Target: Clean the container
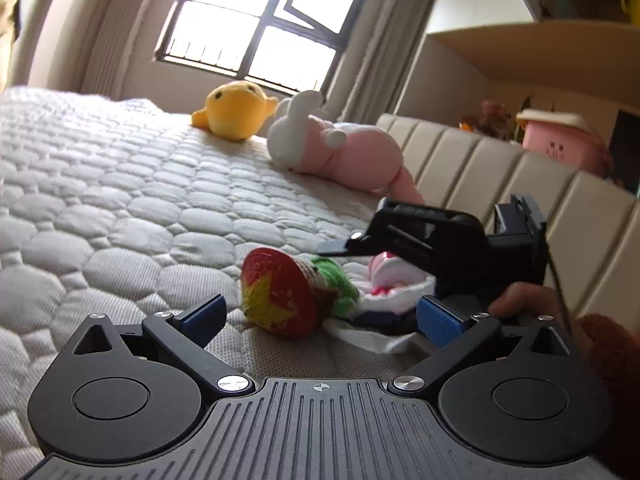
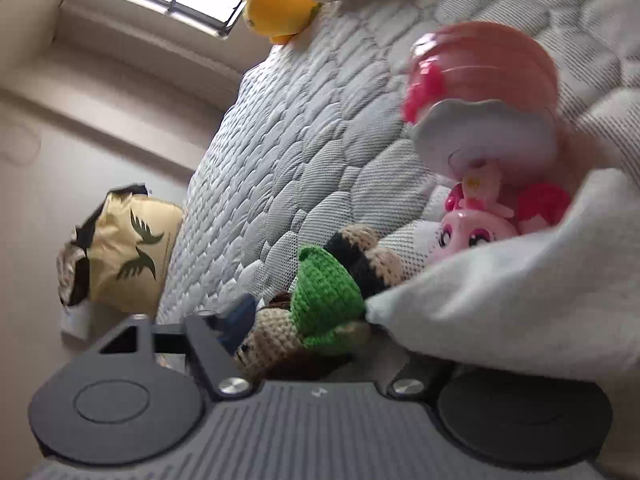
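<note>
A crocheted doll (image 1: 288, 296) with a red, yellow-starred hat and green body lies on the quilted bed (image 1: 120, 200), half on a white cloth (image 1: 392, 300). My left gripper (image 1: 322, 316) is open just in front of the doll, its blue pads (image 1: 204, 314) either side of it without touching. The right gripper (image 1: 420, 240) hovers over the cloth and a pink toy (image 1: 386, 270). In the right wrist view the doll (image 2: 324, 300) lies between the right gripper's (image 2: 320, 320) fingers. The white cloth (image 2: 500, 300) covers its right finger. A pink figurine (image 2: 472, 232) and a pink dome (image 2: 484, 76) lie beyond.
A yellow plush (image 1: 234, 110) and a pink-and-white bunny plush (image 1: 332, 144) lie further up the bed near the window. A padded cream headboard (image 1: 500, 176) runs along the right. A gold bag (image 2: 128, 248) sits beside the bed. A hand (image 1: 520, 300) holds the right gripper.
</note>
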`<state>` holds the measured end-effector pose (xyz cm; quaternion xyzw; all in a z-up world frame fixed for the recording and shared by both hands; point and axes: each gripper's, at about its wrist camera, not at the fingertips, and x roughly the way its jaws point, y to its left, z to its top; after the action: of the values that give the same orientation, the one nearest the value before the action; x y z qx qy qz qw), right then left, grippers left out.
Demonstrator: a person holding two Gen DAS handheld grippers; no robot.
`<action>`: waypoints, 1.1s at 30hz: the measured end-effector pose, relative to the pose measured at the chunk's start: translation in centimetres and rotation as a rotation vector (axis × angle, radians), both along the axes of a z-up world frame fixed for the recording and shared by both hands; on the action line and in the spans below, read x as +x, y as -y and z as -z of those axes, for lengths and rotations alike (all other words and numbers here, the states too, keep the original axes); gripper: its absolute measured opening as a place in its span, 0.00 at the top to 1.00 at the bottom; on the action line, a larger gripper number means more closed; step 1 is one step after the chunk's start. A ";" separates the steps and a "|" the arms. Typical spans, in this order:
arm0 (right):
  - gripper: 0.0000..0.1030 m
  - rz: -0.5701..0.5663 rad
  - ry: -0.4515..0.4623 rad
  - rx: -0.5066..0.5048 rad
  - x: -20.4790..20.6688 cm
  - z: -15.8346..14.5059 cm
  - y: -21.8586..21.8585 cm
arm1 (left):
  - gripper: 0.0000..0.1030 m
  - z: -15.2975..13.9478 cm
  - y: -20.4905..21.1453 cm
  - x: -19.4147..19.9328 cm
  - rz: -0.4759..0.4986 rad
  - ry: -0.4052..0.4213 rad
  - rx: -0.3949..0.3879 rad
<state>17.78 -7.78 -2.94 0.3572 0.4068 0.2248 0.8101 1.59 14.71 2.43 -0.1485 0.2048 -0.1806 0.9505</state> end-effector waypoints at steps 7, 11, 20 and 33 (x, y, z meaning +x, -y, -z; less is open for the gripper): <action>0.83 -0.167 0.380 -0.307 -6.7 -5.8 -0.6 | 0.00 -0.6 0.1 -2.2 0.028 0.100 -0.004; 0.86 -0.283 0.484 -0.366 -10.7 -8.1 -0.2 | 0.00 -1.5 2.6 -2.5 0.102 0.178 0.116; 0.86 -0.444 0.512 -0.400 -15.0 -9.2 1.4 | 0.00 1.6 9.2 -3.1 0.266 0.185 0.402; 0.45 -0.189 0.503 -0.423 -17.1 -9.2 9.5 | 0.00 4.0 7.9 3.0 0.347 -0.073 0.039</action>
<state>0.67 -17.31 6.28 0.0754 0.2633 0.2904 0.9169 4.63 6.83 -1.59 -0.0988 0.2653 -0.3321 0.8997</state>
